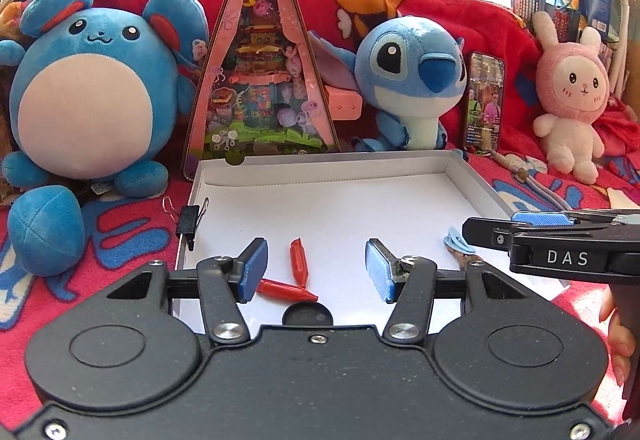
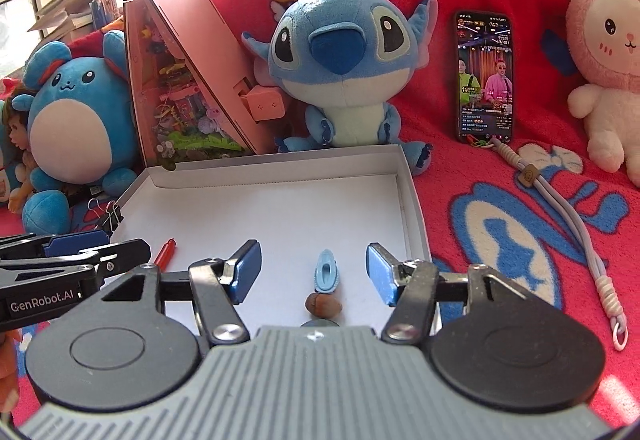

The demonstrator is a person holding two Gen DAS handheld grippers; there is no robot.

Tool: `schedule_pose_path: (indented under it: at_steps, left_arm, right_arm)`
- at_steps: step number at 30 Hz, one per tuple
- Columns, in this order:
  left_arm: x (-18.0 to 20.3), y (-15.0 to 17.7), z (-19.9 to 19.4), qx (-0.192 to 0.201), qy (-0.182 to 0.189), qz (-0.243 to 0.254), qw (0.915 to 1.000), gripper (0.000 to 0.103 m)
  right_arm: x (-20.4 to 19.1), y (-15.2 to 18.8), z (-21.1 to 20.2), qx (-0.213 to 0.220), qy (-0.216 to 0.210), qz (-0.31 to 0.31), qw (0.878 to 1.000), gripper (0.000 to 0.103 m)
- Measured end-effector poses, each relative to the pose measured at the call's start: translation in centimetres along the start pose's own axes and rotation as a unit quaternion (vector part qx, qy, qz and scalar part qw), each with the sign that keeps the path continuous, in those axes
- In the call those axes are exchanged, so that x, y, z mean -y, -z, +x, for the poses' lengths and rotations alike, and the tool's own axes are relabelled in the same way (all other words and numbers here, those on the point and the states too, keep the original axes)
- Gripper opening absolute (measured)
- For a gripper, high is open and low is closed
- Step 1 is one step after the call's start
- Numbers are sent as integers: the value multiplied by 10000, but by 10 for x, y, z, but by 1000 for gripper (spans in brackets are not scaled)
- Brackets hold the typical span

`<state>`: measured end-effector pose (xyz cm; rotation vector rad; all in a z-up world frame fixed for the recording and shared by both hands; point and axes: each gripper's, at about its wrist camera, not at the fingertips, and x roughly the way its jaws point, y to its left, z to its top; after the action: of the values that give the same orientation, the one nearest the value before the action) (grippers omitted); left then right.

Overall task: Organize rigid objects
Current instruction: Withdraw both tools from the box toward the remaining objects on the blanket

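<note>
Over the near edge of a shallow white box [image 1: 472, 184], the left gripper [image 1: 316, 270] and right gripper [image 2: 314, 268] hang with jaws wide apart, gripping nothing. Two red pieces [image 1: 298, 260] lie between the left jaws; a pale blue clip [image 2: 328, 272] and a brown nut [image 2: 323, 305] lie between the right. Beyond, plush toys [image 2: 340, 68] and a phone [image 2: 485, 76] lean on a red blanket [image 2: 500, 200].
</note>
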<state>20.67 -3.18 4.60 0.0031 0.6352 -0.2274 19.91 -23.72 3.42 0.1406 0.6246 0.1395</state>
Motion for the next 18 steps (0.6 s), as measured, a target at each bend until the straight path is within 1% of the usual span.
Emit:
schedule_pose_path:
  at_steps: [3,10,13,18]
  left_arm:
    - [3,7,-15,24,116,63,9999,57]
    - [9,32,-47,-55,381,90,9992,59]
    - [12,44,-61,-37,494,133,9987,61]
    - [18,62,-81,-35,662,177,9976,63]
  right_arm:
    - [-2,5,-13,64,-55,-145,9999,76]
    - [-12,28,-45,214,-153,-618,9977,82]
    - [-16,38,-60,271,-260,-769,9963,84]
    - [-19,56,-82,318,-415,-981,9938,86]
